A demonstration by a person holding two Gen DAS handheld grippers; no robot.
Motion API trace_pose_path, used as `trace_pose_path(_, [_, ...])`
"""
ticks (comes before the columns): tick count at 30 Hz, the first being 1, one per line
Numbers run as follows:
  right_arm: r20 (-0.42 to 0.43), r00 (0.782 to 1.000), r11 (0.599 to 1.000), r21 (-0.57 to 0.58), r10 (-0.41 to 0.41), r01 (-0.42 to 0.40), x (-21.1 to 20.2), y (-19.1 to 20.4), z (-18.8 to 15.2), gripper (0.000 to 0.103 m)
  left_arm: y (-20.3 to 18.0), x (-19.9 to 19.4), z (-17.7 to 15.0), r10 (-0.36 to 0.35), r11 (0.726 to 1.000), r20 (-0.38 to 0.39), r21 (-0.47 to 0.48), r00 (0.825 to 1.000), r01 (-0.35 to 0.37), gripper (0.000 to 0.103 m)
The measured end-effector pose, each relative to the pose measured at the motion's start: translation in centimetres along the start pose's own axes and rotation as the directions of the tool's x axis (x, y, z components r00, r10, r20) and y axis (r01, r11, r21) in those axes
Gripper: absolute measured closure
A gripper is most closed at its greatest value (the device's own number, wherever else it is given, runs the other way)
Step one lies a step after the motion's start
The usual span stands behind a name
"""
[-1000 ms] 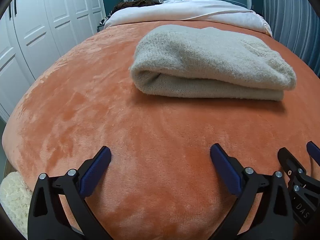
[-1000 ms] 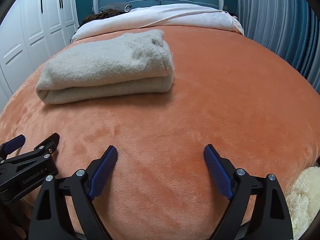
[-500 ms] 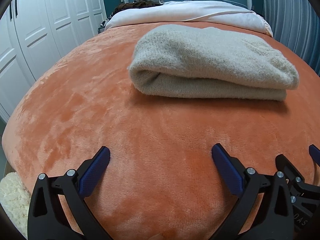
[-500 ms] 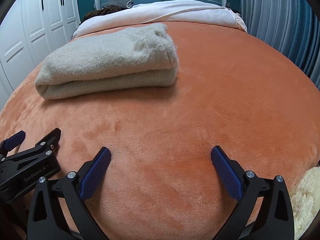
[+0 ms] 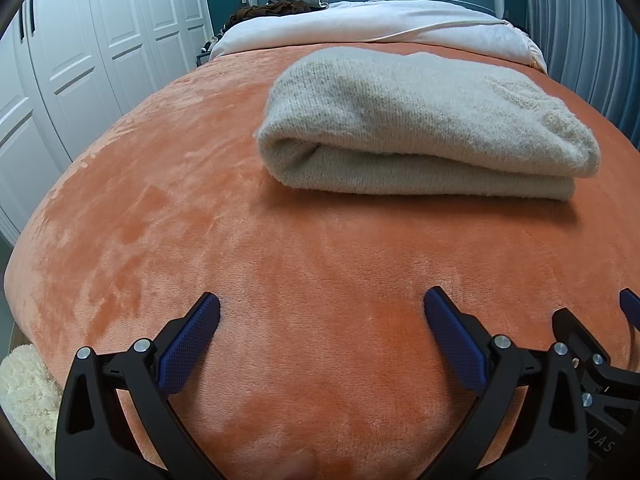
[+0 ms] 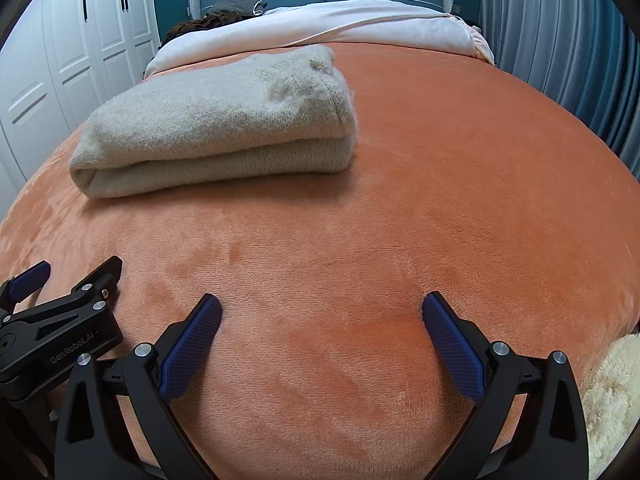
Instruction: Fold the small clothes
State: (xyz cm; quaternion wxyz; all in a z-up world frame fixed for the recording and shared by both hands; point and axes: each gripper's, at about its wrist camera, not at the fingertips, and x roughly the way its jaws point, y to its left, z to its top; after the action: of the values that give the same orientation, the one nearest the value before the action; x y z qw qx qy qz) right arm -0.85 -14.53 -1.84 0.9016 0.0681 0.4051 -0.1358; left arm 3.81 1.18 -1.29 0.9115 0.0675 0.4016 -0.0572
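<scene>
Orange blanket [image 5: 248, 240] across the bed, white wardrobes to the left, blue headboard at the far end. And the sweater [image 5: 420, 128] sits folded on that blanket, a grey knit bundle, well ahead of both tools and touched by neither. Its long axis runs left to right. From the left tool [image 5: 322, 320] it lies ahead and a shade right; from the right tool [image 6: 322, 320] it lies ahead and off to the left. Neither hand looks clearly nearer. Left tool's jaws spread wide, nothing between them but blanket. Right tool's jaws have just been opening and now stand wide too, empty. Looks like the fold is done and released. Hidden: the sweater's far side and underside, so how tidy the layers are back there, can't tell. Each tool shows only partly in the other's view.
</scene>
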Motion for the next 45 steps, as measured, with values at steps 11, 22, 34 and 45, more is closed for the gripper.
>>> trace_pose_path(11, [0.012, 1.0, 1.0, 0.009, -0.012, 0.012, -0.7, 0.3, -0.3, 0.005, -0.3, -1.0, -0.1, 0.011, 0.999, 0.028, 0.031, 1.0, -0.012, 0.005])
trace_pose_path(22, [-0.005, 1.0, 1.0, 0.008, -0.02, 0.02, -0.5, 0.6, -0.5, 0.005, 0.1, -0.3, -0.2, 0.003, 1.0, 0.009, 0.03, 1.0, -0.003, 0.005])
trace_pose_path(34, [-0.006, 1.0, 1.0, 0.012, -0.021, 0.021, -0.5, 1.0, -0.6, 0.005, 0.2, 0.0, -0.1, -0.006, 1.0, 0.006, 0.026, 1.0, 0.006, 0.005])
trace_pose_path(45, [-0.005, 1.0, 1.0, 0.011, -0.026, 0.026, -0.4, 1.1, -0.7, 0.005, 0.4, 0.1, -0.2, -0.011, 1.0, 0.005, 0.023, 1.0, 0.011, 0.005])
